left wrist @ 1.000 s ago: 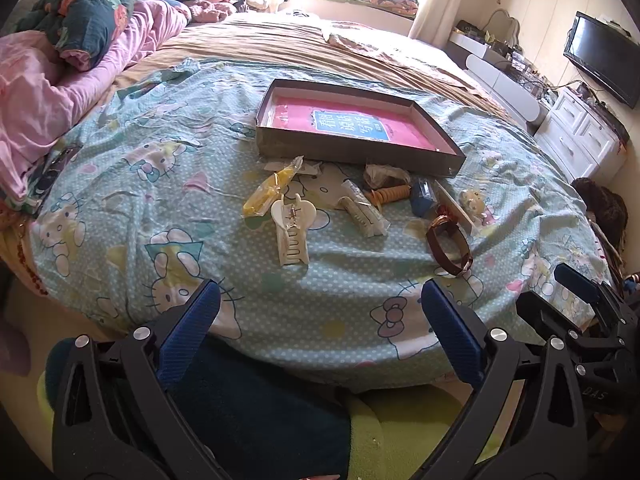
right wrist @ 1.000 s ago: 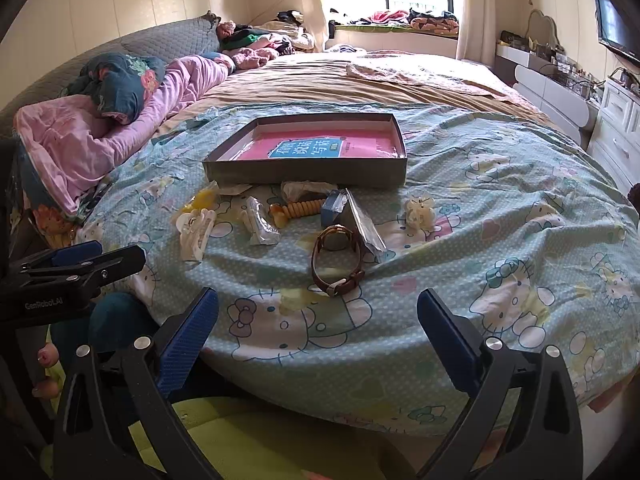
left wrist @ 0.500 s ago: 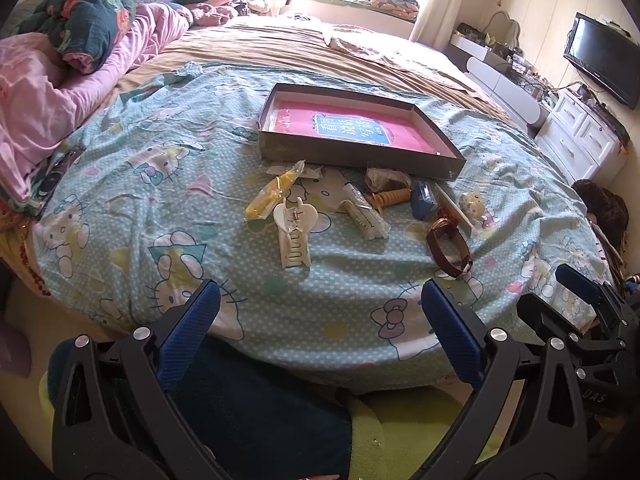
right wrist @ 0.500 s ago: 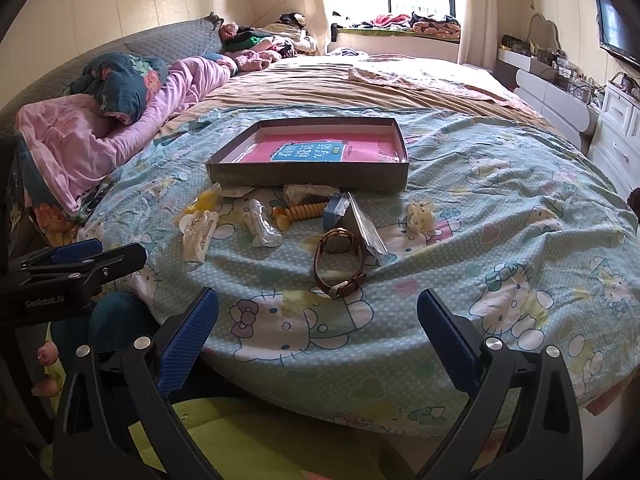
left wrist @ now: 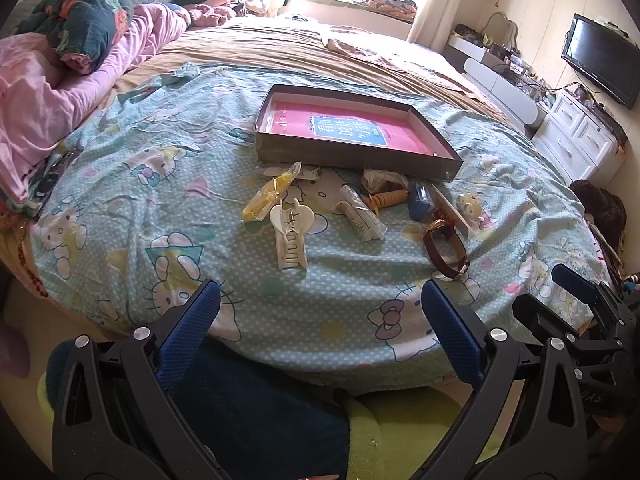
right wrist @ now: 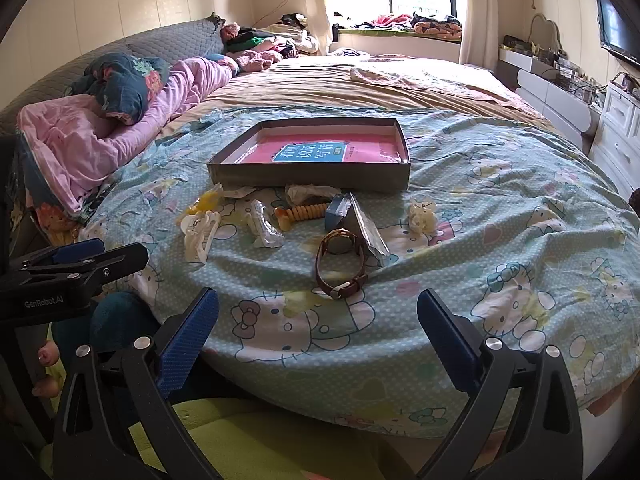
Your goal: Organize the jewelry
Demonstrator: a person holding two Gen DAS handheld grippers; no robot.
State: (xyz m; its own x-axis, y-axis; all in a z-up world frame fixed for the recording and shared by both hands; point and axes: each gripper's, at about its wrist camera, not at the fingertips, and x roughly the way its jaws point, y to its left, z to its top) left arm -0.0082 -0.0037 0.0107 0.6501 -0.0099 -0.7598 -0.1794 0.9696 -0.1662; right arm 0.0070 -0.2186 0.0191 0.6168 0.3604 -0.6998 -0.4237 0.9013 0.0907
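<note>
Both claws are wide apart and holding nothing. The left gripper (left wrist: 320, 312) hangs off the near edge of the bed, blue pads spread, lined up roughly with the white hair claw (left wrist: 289, 236) lying flat on the cartoon-cat bedsheet (left wrist: 160, 152). The right gripper (right wrist: 318, 316) is the same deal, fingers spread, sitting just short of the brown-strap watch (right wrist: 340, 264), which lies on the sheet with its band looped up.

Going out from there, the small stuff is scattered in a loose row in front of the box: a yellow clip in a clear wrapper (left wrist: 272, 196), a pale clip in plastic (left wrist: 360, 220), an orange coil hair tie (right wrist: 304, 213), a blue packet (right wrist: 336, 212) with a clear sleeve leaning on it, and a little cream flower clip (right wrist: 422, 216) off to the right, apart from the rest.

Behind them is the shallow grey box (right wrist: 312, 178) with a pink sheet and blue label inside, none of the jewelry in it. Pink blankets (right wrist: 80, 140) are piled on the left.
</note>
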